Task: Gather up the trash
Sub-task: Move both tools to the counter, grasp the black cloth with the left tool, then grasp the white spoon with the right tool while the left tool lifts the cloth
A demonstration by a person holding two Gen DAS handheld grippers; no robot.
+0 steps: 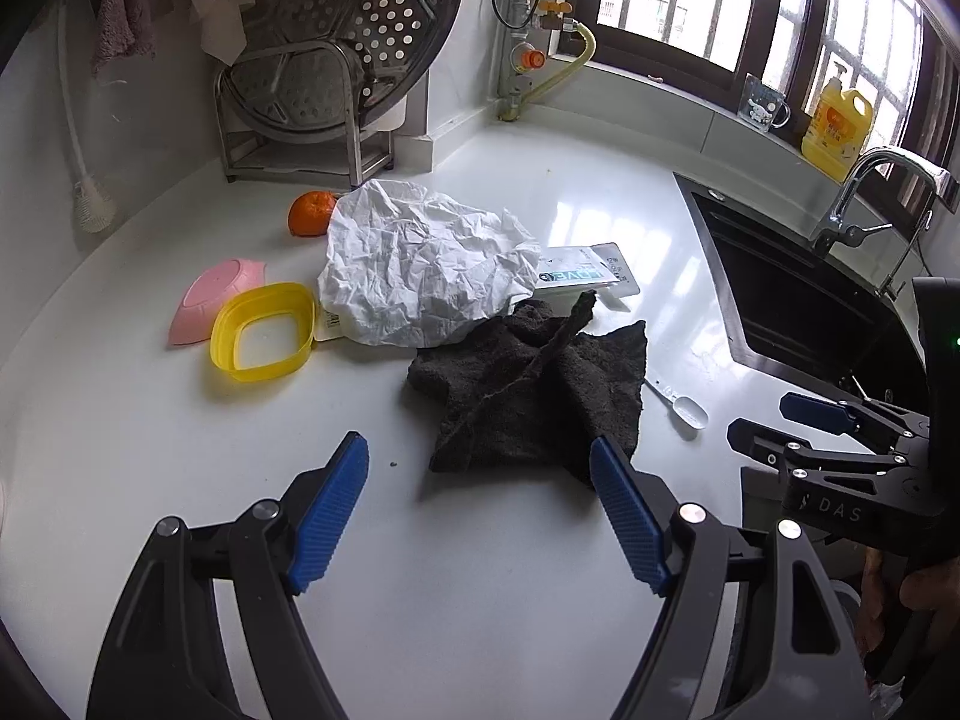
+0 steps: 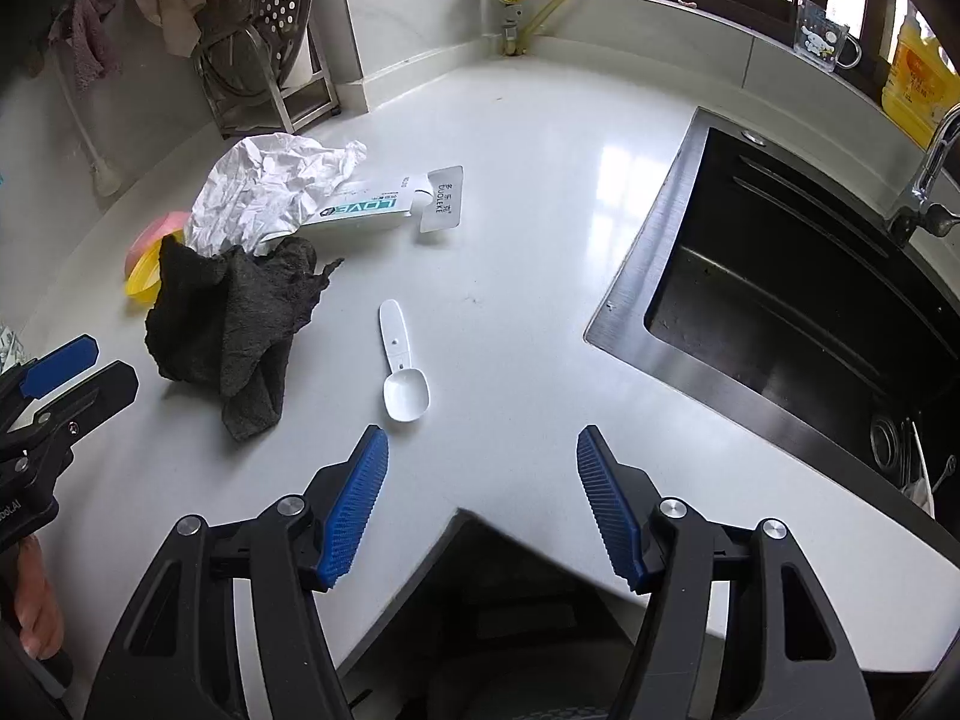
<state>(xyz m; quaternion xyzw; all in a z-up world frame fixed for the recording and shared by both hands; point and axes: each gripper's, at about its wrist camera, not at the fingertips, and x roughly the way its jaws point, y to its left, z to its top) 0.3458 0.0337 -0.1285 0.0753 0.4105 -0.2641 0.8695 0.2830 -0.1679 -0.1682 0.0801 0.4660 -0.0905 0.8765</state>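
Observation:
On the white counter lies a crumpled white paper [image 1: 420, 264] [image 2: 264, 192], partly over a flat white packet with teal lettering [image 1: 585, 273] [image 2: 372, 207]. A dark rag [image 1: 534, 384] [image 2: 231, 324] lies in front of them, and a white plastic scoop [image 1: 681, 405] [image 2: 402, 372] rests to its right. My left gripper [image 1: 480, 456] hangs open over the counter just short of the rag, nothing between its blue pads. My right gripper [image 2: 480, 450] [image 1: 774, 426] is open near the counter's front corner, the scoop just ahead of its left pad.
A yellow tub [image 1: 264, 330] and a pink dish [image 1: 216, 294] sit left of the paper, an orange [image 1: 312, 213] behind. A dish rack [image 1: 312, 114] stands at the back. A dark sink [image 2: 810, 312] with a tap [image 1: 870, 192] lies right; a yellow bottle [image 1: 837, 123] and a mug [image 1: 762, 105] stand on the sill.

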